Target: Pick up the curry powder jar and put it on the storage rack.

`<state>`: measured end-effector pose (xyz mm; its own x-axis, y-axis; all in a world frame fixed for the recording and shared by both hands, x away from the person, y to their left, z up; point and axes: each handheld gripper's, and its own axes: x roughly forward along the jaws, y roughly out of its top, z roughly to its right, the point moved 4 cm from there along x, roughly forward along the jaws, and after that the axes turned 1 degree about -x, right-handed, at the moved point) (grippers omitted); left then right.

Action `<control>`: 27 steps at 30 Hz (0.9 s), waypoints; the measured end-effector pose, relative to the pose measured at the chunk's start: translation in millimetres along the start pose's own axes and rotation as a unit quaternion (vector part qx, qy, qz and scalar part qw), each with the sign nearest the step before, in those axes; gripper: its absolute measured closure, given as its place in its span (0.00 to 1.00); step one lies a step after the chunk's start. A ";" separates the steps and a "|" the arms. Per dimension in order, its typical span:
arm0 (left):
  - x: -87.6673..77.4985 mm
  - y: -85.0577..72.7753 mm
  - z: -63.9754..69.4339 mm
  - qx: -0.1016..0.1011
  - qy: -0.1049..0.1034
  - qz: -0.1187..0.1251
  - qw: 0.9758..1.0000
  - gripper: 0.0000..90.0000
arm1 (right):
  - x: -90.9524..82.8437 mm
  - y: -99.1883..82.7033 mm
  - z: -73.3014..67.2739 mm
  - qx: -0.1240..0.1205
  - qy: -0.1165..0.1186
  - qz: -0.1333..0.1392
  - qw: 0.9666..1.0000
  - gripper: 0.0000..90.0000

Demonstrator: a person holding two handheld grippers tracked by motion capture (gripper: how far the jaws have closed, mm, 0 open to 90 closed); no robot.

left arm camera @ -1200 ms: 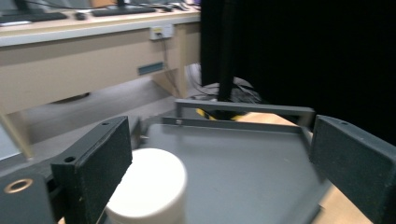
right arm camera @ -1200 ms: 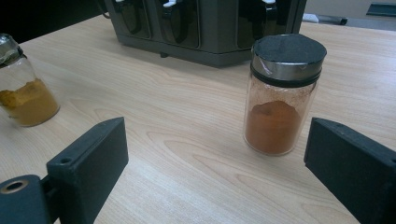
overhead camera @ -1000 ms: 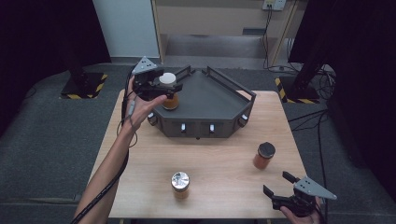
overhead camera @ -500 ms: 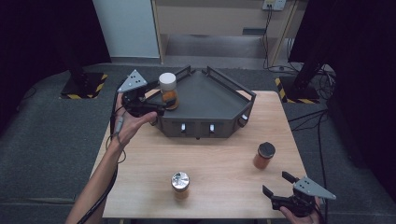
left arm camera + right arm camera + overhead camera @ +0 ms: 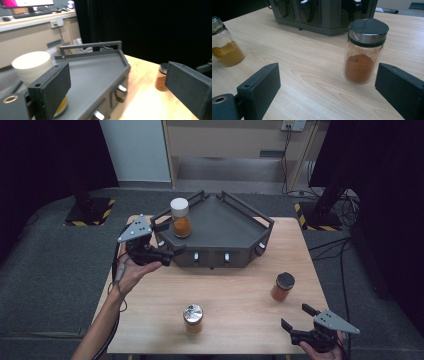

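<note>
A white-lidded jar [image 5: 180, 217] of orange powder stands upright on the left corner of the dark grey tray [image 5: 225, 227]. My left gripper [image 5: 172, 238] hovers just left of the tray's front corner. It is open and empty, clear of the jar. In the left gripper view the white-lidded jar [image 5: 31, 65] sits behind the left jaw of my left gripper [image 5: 117, 67]. My right gripper [image 5: 296, 316] rests open near the table's front right edge. A black-lidded jar [image 5: 364, 50] of red-brown powder stands ahead of my right gripper [image 5: 328, 67], apart from its jaws.
A silver-lidded jar [image 5: 193, 318] of yellow-brown powder stands near the front middle of the wooden table [image 5: 240, 290]. The black-lidded jar [image 5: 283, 286] stands right of centre. The tray has raised rails and knobs on its front face. Dark floor surrounds the table.
My left gripper has drawn back from around the white-lidded jar, moving left and toward the near side, a little lower. The jar stays on the tray. The right gripper has kept still.
</note>
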<state>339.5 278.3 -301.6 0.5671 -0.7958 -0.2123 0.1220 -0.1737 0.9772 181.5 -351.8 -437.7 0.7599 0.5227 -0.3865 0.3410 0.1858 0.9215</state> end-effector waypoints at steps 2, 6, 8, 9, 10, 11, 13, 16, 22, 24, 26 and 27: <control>-3.2 -4.5 2.7 0.005 0.002 -0.001 1.000 0.06 | 0.2 0.0 0.0 0.000 0.000 0.000 1.000 0.07; -11.9 -18.0 4.5 0.005 -0.006 -0.001 1.000 0.06 | 0.2 0.2 -0.2 0.000 0.000 0.000 1.000 0.07; -15.4 -25.6 5.3 0.003 -0.010 -0.002 1.000 0.06 | 0.3 0.2 -0.3 0.000 0.000 -0.001 1.000 0.07; -17.1 -29.5 5.9 0.002 -0.011 -0.003 1.000 0.06 | 0.3 0.3 -0.3 0.001 0.000 -0.001 1.000 0.07; -18.6 -33.4 6.5 0.001 -0.011 -0.004 1.000 0.06 | 0.3 0.2 -0.2 0.001 -0.001 -0.001 1.000 0.07; -20.1 -37.4 7.1 -0.002 -0.012 -0.004 1.000 0.06 | 0.3 0.2 -0.3 0.000 -0.001 -0.001 1.000 0.07; -23.4 -44.4 8.8 0.000 -0.011 -0.008 1.000 0.06 | 0.4 0.3 -0.3 0.000 -0.001 -0.001 1.000 0.07; -29.6 -56.3 12.1 -0.005 -0.008 -0.005 1.000 0.06 | 0.5 0.3 -0.4 0.000 -0.001 -0.001 1.000 0.07; -44.2 -82.1 16.2 -0.019 0.005 0.001 1.000 0.05 | 0.5 0.3 -0.3 0.000 0.000 -0.001 1.000 0.07; -48.9 -89.6 17.3 -0.027 0.010 0.003 1.000 0.05 | 0.6 0.6 -0.6 0.001 -0.001 -0.003 1.000 0.07; -53.6 -97.4 19.3 -0.028 0.017 0.006 0.999 0.05 | 0.8 0.4 -0.5 0.000 -0.001 -0.002 1.000 0.07; -55.7 -100.9 20.3 -0.030 0.022 0.005 0.999 0.05 | 0.8 0.5 -0.6 0.000 -0.001 -0.002 1.000 0.07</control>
<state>279.1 328.4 -388.4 0.6043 -0.7703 -0.2034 0.1635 -0.1300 0.9779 182.0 -350.8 -437.6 0.7596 0.5204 -0.3900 0.3442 0.1870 0.9201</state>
